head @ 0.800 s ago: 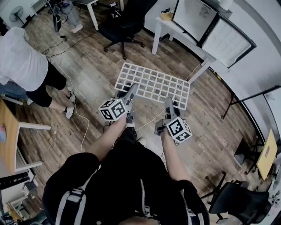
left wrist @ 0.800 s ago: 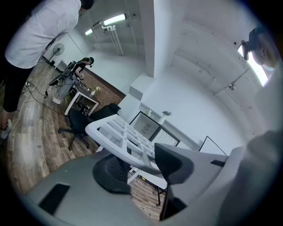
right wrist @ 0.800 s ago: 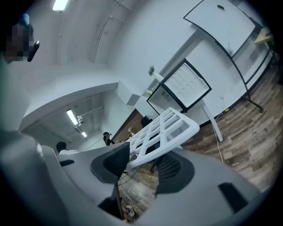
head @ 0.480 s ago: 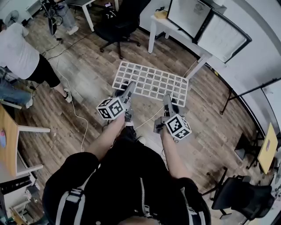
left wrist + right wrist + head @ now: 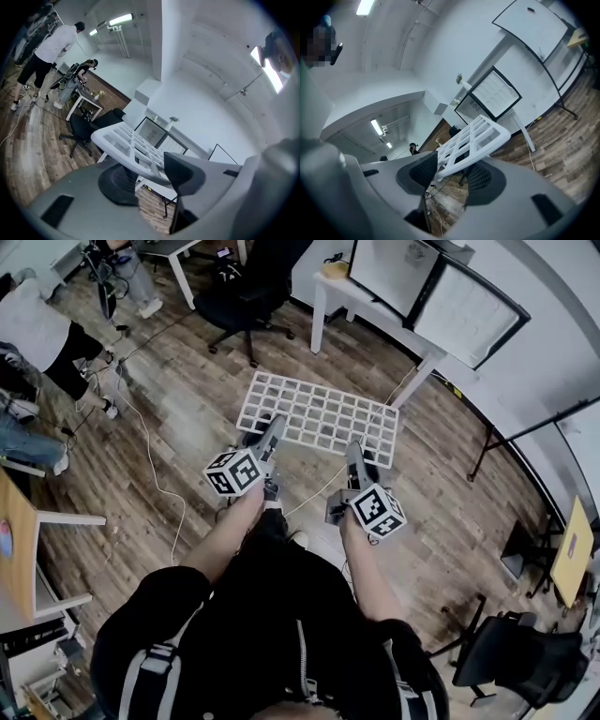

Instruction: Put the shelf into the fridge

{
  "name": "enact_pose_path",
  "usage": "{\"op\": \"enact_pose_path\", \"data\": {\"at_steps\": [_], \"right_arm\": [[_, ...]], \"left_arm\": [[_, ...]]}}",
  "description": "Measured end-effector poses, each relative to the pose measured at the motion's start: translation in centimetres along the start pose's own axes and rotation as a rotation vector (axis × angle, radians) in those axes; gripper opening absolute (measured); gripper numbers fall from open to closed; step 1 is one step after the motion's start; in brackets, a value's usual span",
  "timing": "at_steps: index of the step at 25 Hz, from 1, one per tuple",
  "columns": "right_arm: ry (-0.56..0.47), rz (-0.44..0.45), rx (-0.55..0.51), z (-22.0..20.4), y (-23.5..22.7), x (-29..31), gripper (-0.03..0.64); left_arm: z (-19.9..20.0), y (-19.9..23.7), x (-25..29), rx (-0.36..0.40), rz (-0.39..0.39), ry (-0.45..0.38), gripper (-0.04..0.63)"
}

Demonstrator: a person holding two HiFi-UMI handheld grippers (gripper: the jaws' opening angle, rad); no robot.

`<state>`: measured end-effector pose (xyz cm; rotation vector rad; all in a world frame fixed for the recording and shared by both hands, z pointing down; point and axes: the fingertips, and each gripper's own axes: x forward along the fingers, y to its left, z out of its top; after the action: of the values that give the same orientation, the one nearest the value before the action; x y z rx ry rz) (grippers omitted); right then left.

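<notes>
2 tongs hold 1 white grid shelf by its near long edge, level above the wooden floor in front of the person. The left tongs stand wide, yet both dark pads press on the shelf's rim, 1 above and 1 below, close to the shelf's left end. The right tongs are spread just as wide and clamp the same rim near its right end, with the grid running away from the pads towards the wall. In the head view the 2 marker cubes sit side by side, apart from each other, just before the person's chest.

Beyond the shelf's far edge stands a white surface against the wall, and on it a black-framed cabinet with a pale front. A black office chair is to the left of that surface. At the far left a person in a white top bends over, and a pale cable trails across the floor.
</notes>
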<state>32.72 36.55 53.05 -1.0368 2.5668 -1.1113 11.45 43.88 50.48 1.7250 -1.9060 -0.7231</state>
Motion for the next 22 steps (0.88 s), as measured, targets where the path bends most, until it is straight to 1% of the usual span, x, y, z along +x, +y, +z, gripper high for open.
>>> {"op": "enact_pose_path", "data": {"at_steps": [5, 8, 12, 18, 22], "right_arm": [[0.017, 0.002, 0.017, 0.0, -0.4, 0.4, 0.192], [0.036, 0.001, 0.031, -0.8, -0.4, 1.3, 0.19], [0.052, -0.007, 0.035, -1.1, -0.6, 3.3, 0.19], [0.062, -0.033, 0.045, -1.0, -1.0, 8.2, 0.189], [0.039, -0.064, 0.049, 0.5, -1.1, 12.6, 0.19]], "left_arm": [[-0.1, 0.1, 0.4, -0.005, 0.01, 0.003, 0.183], [0.1, 1.1, 0.4, -0.008, 0.021, 0.006, 0.183], [0.5, 2.6, 1.8, -0.022, 0.03, 0.009, 0.183], [1.8, 5.8, 6.0, -0.047, 0.03, 0.026, 0.183], [3.8, 7.4, 10.8, -0.052, -0.001, 0.044, 0.183]]}}
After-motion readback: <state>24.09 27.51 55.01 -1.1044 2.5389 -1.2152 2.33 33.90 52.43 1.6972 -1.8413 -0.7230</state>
